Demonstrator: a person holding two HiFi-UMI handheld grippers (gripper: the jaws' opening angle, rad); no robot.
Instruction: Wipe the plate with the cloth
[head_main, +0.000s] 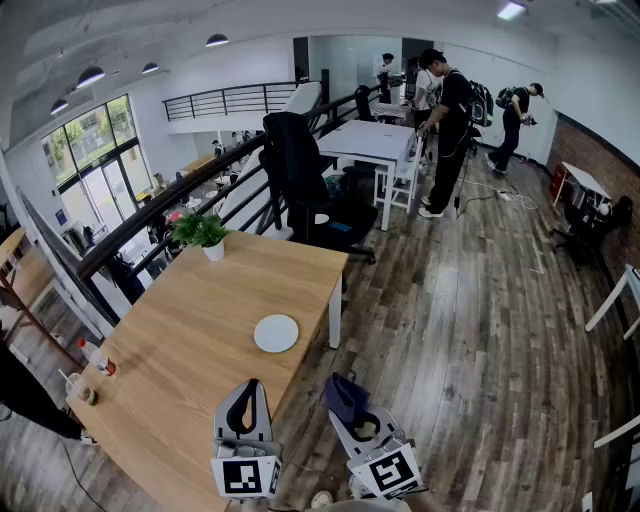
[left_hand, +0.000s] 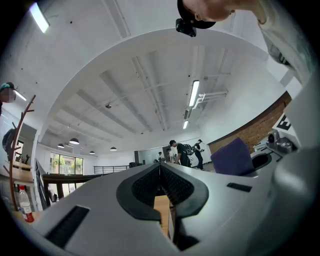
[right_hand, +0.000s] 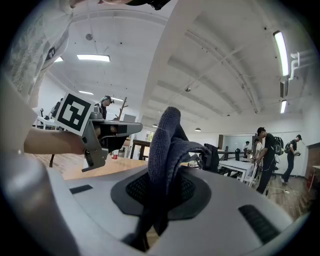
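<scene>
A white round plate (head_main: 276, 333) lies on the wooden table (head_main: 180, 350) near its right edge. My left gripper (head_main: 250, 388) hovers over the table's near corner, shut with nothing between its jaws; in the left gripper view (left_hand: 160, 167) its pads meet. My right gripper (head_main: 346, 400) is off the table's edge, above the floor, shut on a dark blue cloth (head_main: 344, 395). The cloth (right_hand: 167, 150) stands bunched up between the jaws in the right gripper view, and shows as a purple-blue patch (left_hand: 232, 157) in the left gripper view.
A potted plant (head_main: 203, 233) stands at the table's far edge. Two bottles (head_main: 95, 365) stand at its left edge. A black chair with a jacket (head_main: 300, 170) is behind the table. Several people (head_main: 450, 110) stand by white tables farther back. A railing (head_main: 170, 205) runs along the left.
</scene>
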